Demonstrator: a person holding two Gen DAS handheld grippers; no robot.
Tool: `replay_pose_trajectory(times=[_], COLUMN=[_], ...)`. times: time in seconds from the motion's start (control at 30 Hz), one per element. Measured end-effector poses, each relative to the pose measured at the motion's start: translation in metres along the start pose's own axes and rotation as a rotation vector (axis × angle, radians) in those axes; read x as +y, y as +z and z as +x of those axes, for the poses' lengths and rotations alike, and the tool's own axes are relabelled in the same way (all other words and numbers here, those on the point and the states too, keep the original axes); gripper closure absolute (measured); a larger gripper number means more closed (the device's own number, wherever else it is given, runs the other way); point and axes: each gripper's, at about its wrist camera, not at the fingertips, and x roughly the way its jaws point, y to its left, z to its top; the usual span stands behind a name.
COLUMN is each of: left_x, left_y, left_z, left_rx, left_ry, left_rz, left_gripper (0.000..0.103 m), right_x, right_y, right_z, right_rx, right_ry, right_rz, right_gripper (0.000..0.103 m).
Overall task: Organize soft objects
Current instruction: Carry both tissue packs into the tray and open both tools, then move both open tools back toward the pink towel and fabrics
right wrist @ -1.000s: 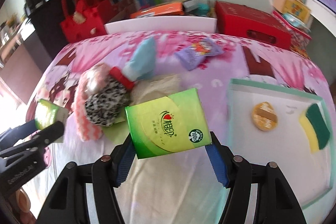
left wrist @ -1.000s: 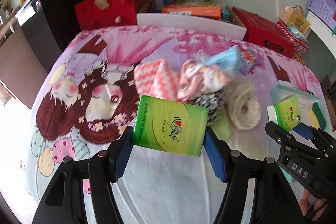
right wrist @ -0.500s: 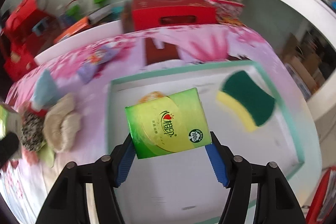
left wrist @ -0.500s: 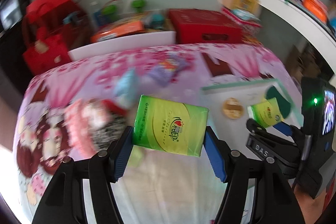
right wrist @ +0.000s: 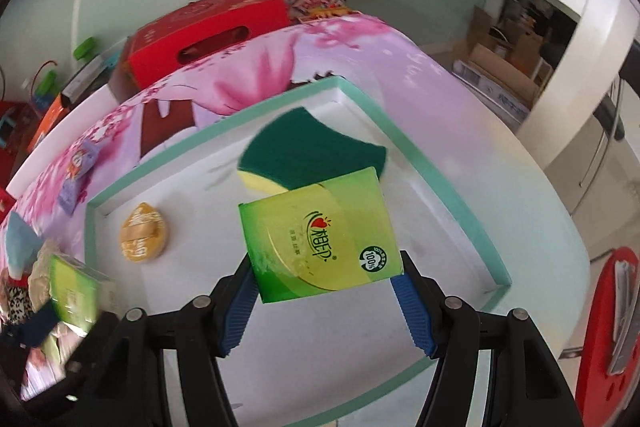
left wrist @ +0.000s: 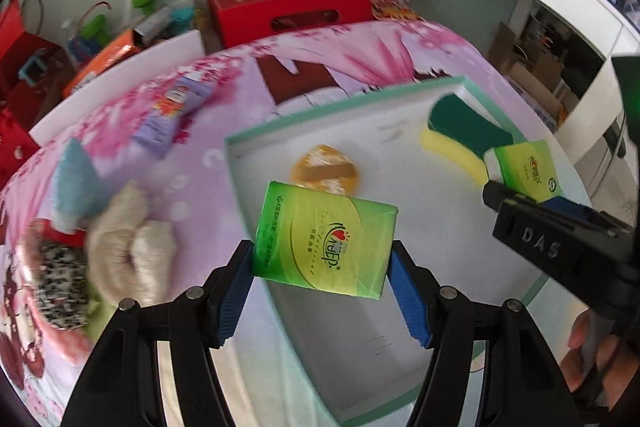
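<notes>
My left gripper (left wrist: 322,281) is shut on a green tissue pack (left wrist: 325,239) and holds it above the left part of the white tray (left wrist: 256,137) with a mint rim. My right gripper (right wrist: 324,297) is shut on a second green tissue pack (right wrist: 320,235) over the tray's middle (right wrist: 424,155). That second pack (left wrist: 524,169) and the right gripper's black body show at the right of the left wrist view. In the tray lie a green and yellow sponge (right wrist: 308,151) and a round orange pad (right wrist: 142,237).
Left of the tray lie a cream knitted piece (left wrist: 132,235), a blue cloth (left wrist: 74,183), a leopard-print item (left wrist: 60,291) and a purple packet (left wrist: 170,111) on the pink floral sheet. A red box (left wrist: 288,7) stands behind. A hand (left wrist: 588,355) is at the lower right.
Both grippers have swung to the right with their tissue packs, from over the pile of soft items to above the white tray. Their grip is unchanged.
</notes>
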Motion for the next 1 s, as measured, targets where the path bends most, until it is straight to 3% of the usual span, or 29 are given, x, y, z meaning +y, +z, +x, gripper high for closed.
replay_pose_trajectory(times=[0.33,0.57,0.63,0.87,1.0], left_x=[-0.014,-0.006,-0.004,0.008,0.026], left_y=[-0.007,-0.007,-0.006,-0.004,-0.005], left_z=[0.017,0.012,0.009,0.005,0.004], left_rx=[0.007,-0.015,-0.024,-0.037,-0.041], left_ry=[-0.042,-0.065,-0.056,-0.001,0.042], left_rz=[0.030,-0.013,-0.020,-0.058,-0.116], left_gripper=[0.035,0.020,0.019,0.019,0.019], right_x=[-0.005,-0.003,-0.004,-0.004,-0.005], right_y=[0.000,-0.001,-0.001,-0.002,-0.002], right_z=[0.009,0.007,0.008,0.006,0.004], right_rx=[0.027,0.027,0.029,0.018,0.005], right_ry=[0.019,0.042,0.051,0.083,0.088], right_rz=[0.008,0.007,0.013,0.030,0.041], right_gripper=[0.035,0.033,0.031,0.000,0.000])
